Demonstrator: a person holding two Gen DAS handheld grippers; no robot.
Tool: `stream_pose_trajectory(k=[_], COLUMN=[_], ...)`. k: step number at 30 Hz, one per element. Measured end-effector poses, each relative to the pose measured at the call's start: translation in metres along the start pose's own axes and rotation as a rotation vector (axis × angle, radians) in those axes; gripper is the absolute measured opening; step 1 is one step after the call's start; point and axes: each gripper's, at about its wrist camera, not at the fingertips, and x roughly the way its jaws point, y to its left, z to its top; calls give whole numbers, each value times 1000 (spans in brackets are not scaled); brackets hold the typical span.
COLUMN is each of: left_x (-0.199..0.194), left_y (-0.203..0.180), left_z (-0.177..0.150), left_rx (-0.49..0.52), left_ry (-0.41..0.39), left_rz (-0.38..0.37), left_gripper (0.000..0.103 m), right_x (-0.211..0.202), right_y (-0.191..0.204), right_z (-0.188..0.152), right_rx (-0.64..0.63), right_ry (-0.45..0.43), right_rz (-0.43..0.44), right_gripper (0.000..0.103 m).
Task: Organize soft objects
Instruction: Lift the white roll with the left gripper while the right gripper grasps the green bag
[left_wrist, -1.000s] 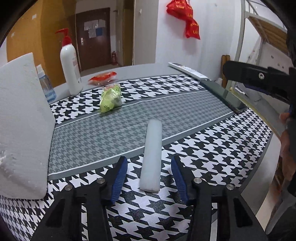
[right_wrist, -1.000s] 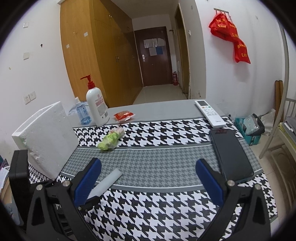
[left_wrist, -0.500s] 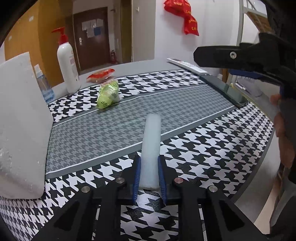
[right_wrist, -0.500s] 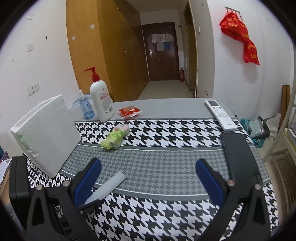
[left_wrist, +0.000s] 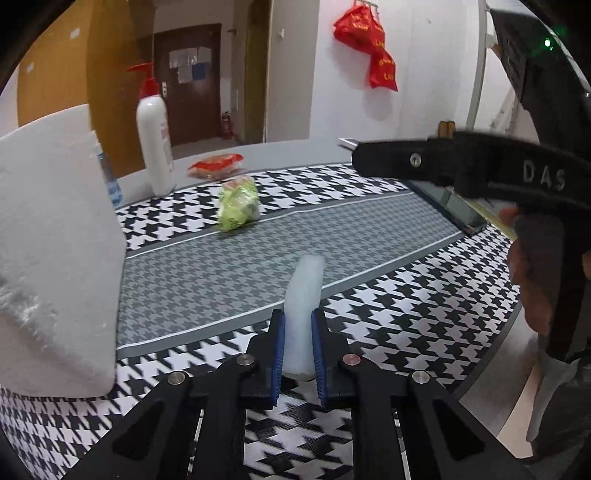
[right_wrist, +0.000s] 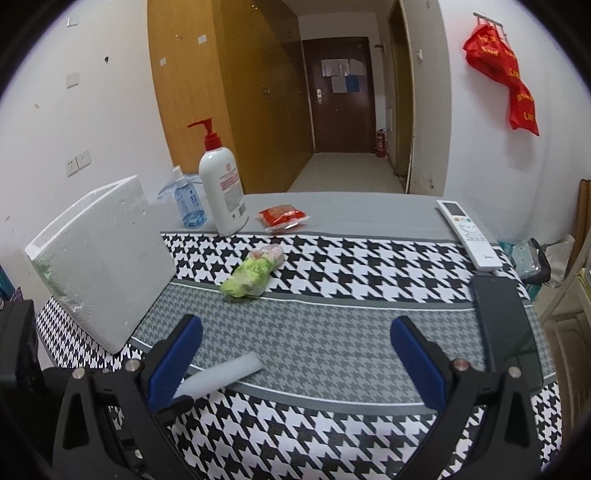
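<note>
**Left tongs clamped on the foam strip, right tongs wide and empty**

Nearest to us, the left tongs (left_wrist: 298, 354) have their blue pads pressed on both sides of the near end of the white foam strip (left_wrist: 303, 295). The strip points away from us across the houndstooth cloth (left_wrist: 388, 310) on the counter (right_wrist: 369, 214); we can't tell if its far end is touching the cloth or raised.

Right tongs (right_wrist: 295, 347) stand wide apart with nothing between the pads, above the grey band of the cloth. In the right wrist view the strip's far end shows just beside the left pad of those tongs. A hand (left_wrist: 532, 280) grips the right tool's handle at the right edge of the left wrist view.

Left of the strip stands a white styrofoam box (right_wrist: 99, 266). Further back, the green plastic-wrapped packet (right_wrist: 253, 273) lies on the cloth, well apart from both tongs. A dark phone (right_wrist: 506, 325) lies at the cloth's right edge, white remote (right_wrist: 467, 232) beyond it.

At the back: red snack packet (right_wrist: 282, 218), white pump bottle (right_wrist: 221, 184), small blue bottle (right_wrist: 188, 203) beside it.
</note>
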Motion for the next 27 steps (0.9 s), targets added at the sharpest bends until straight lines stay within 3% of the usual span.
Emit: stream_pose_trajectory(k=[13,27], left_x=[-31,-41], left_y=[24,45], left_z=[-4,-11], left_rx=[-37,-84], left_ry=[-77,-107], left_rz=[73,140], left_gripper=[15,15], right_x=[25,56], right_y=[27,46], right_z=[13,27], right_rx=[-31,-62], right_ry=[46,93], right_rz=[49,64], right_gripper=[103,103])
